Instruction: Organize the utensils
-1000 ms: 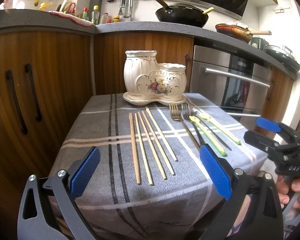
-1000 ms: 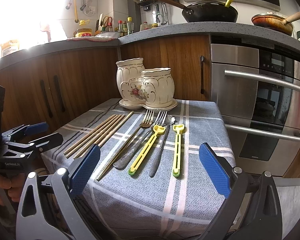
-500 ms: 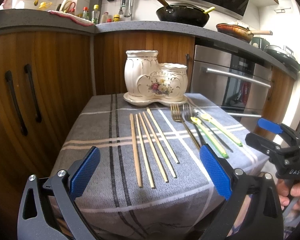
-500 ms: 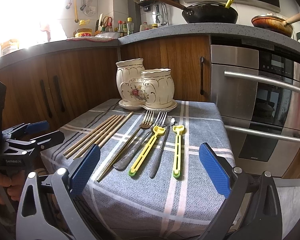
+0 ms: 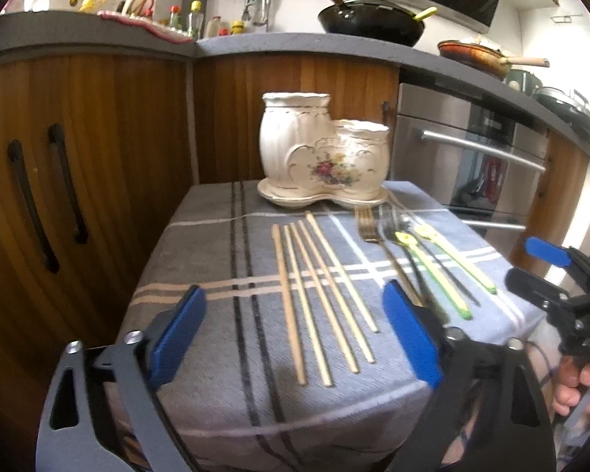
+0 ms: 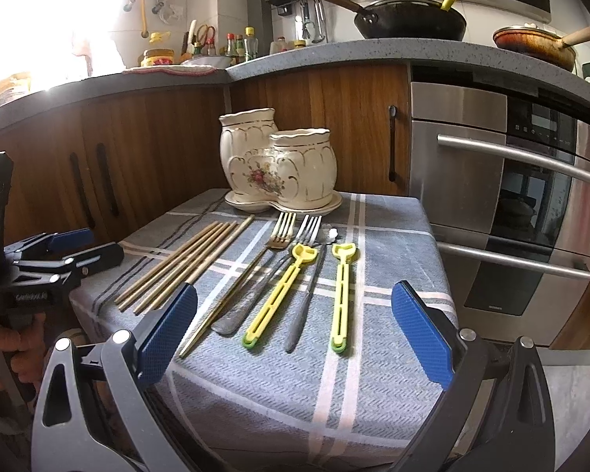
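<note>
A: Item one, the utensils?

B: Five chopsticks are lying side by side on the left part of the checked cloth. To their right, a gold fork and a silver fork are lying with tines toward the holder, then two yellow-green plastic utensils and a dark-handled piece whose head I cannot make out.

A: The holder?

B: A cream ceramic holder with two cups, one taller, is standing upright on its saucer at the far edge of the cloth, just beyond the fork tines.

A: The tongs?

B: The left gripper is hovering at the near edge, fingers spread wide with nothing between them, framing the chopstick ends. The right gripper is likewise gaping wide and holding nothing, facing the fork handles and yellow-green pieces.

A: Surroundings?

B: Wooden cabinets, a steel oven, a black wok on the counter.
</note>
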Tool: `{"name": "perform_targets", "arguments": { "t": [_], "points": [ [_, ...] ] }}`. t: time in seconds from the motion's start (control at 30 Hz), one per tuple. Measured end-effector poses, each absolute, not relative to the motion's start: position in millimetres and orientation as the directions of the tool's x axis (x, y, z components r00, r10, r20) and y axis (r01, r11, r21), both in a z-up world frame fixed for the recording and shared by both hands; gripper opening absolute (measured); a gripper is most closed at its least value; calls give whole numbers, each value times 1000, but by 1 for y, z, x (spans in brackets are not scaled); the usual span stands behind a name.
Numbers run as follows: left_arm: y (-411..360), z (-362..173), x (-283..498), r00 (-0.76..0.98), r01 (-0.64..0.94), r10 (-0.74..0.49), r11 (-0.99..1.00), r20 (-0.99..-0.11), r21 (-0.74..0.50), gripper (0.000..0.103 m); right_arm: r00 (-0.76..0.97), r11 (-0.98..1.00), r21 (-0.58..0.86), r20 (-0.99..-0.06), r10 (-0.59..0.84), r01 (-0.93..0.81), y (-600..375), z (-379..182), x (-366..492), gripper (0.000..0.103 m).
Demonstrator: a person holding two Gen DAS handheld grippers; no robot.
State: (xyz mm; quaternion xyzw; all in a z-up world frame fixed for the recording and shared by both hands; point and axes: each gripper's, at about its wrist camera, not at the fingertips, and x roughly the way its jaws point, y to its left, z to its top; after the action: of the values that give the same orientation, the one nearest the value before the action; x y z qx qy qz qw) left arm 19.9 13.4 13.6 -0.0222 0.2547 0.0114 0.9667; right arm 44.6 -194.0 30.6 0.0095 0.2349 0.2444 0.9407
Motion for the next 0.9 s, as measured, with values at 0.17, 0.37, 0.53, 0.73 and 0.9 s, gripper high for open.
{"name": "perform_targets", "arguments": {
  "t": [0.17, 0.37, 0.53, 0.73, 0.9],
  "points": [
    [30, 14, 41, 842, -52, 15, 997, -540, -54, 73, 742, 887, 137, -501, 446, -441, -191, 26, 60, 77],
    [36, 9, 78, 775, -28, -6, 999, -632, -43, 35, 702, 890, 130, -569, 428, -437, -187, 19, 79, 58],
    [35, 2, 109, 701, 17, -40, 999, -712, -40, 25, 661, 895, 122, -632, 403, -429, -185, 16, 102, 42],
    [36, 3, 121, 680, 25, -49, 999, -732, -44, 25, 654, 904, 90, -660, 369, -419, -185, 22, 124, 33],
    [42, -1, 129, 660, 26, -56, 998, -749, -52, 25, 606, 896, 85, -708, 362, -436, -180, 20, 140, 32]
  ]
}}
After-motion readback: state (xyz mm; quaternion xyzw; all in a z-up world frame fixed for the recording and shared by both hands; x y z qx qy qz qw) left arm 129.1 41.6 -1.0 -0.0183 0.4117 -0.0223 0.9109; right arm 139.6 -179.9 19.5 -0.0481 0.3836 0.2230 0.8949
